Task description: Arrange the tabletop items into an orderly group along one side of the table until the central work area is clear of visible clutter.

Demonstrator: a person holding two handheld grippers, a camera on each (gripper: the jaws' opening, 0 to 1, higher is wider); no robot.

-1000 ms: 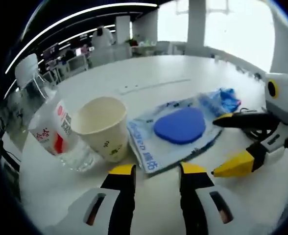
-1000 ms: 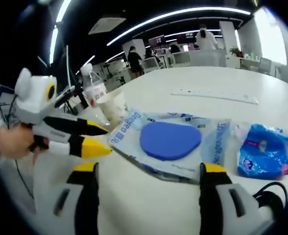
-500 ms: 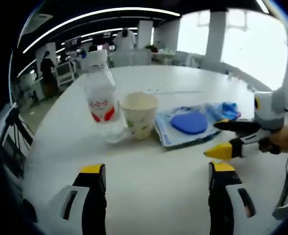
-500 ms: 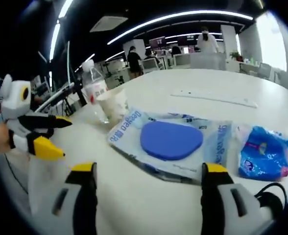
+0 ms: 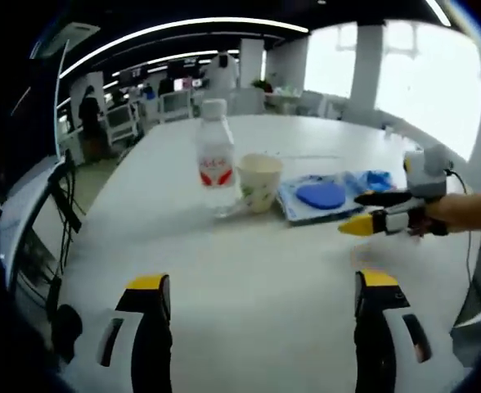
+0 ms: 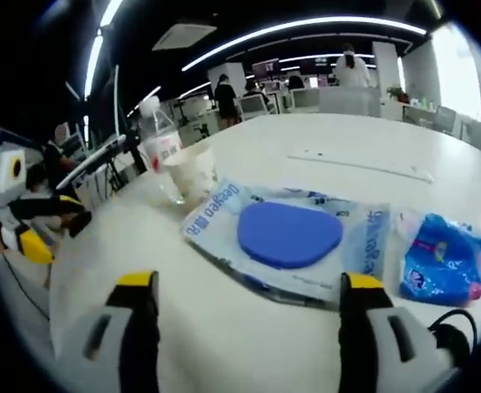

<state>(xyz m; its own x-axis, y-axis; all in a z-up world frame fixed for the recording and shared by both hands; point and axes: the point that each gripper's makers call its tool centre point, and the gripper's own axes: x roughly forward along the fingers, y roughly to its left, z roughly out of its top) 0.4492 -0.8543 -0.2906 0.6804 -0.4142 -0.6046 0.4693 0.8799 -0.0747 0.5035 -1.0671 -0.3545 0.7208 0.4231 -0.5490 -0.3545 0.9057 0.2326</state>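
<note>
Across the left gripper view, the white counter (image 5: pixel 249 270) ran bare in front of the left hand-held gripper (image 5: pixel 257 288), whose jaws stood wide apart and held nothing. Farther off, in a row, stood a water bottle (image 5: pixel 215 164), upright, with a paper cup (image 5: pixel 259 182) just beside it, then a flat plastic packet with a blue pad (image 5: pixel 321 196) and a small blue pouch (image 5: pixel 377 180) beyond. The right hand-held gripper (image 5: pixel 370 211) came in from the right, near the packet, jaws parted. From the right gripper view, the right hand-held gripper (image 6: pixel 244 285) was released and empty, just short of the packet (image 6: pixel 289 236), with the pouch (image 6: pixel 439 260) beside it, the cup (image 6: pixel 193 173) and bottle (image 6: pixel 160 147) behind. The bottle looked the heaviest and smooth, best gripped at the waist; the cup seemed light and crushable, wanting a gentle pinch at the rim; the packet and pouch looked limp and slippery, likely easier taken by an edge or slid along.
</note>
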